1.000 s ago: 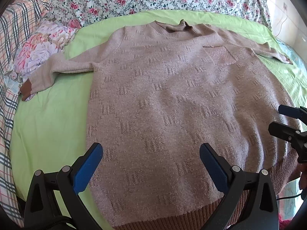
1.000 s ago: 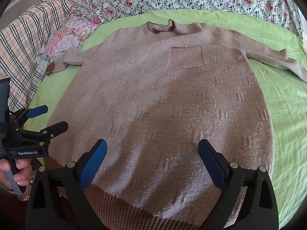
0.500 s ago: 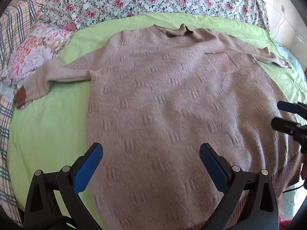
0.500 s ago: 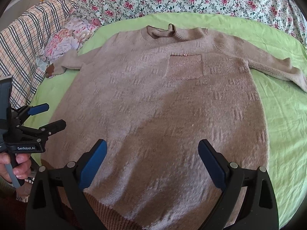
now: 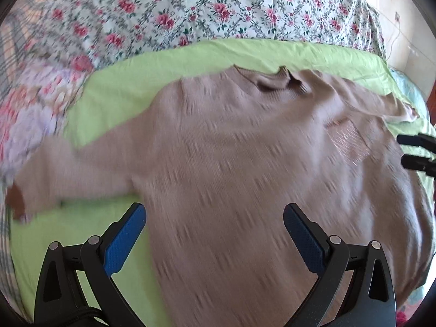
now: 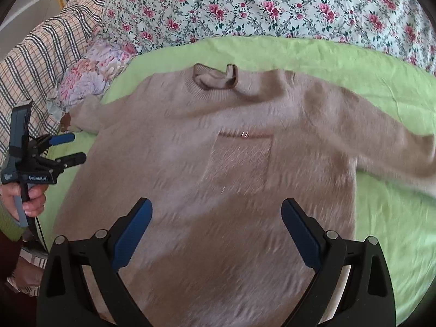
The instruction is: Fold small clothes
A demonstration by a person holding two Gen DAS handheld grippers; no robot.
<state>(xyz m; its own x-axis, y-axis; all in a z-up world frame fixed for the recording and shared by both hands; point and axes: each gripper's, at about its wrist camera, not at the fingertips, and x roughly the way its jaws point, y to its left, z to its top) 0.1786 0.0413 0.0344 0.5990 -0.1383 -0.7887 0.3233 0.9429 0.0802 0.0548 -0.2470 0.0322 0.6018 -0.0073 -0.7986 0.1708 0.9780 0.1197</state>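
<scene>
Nearest, the left gripper and right gripper hover over the sweater, fingers spread wide and holding nothing. Beyond them the sweater lies flat, front up with pocket showing, on the green sheet; its collar points toward the floral bedding along the bed's far edge.
</scene>
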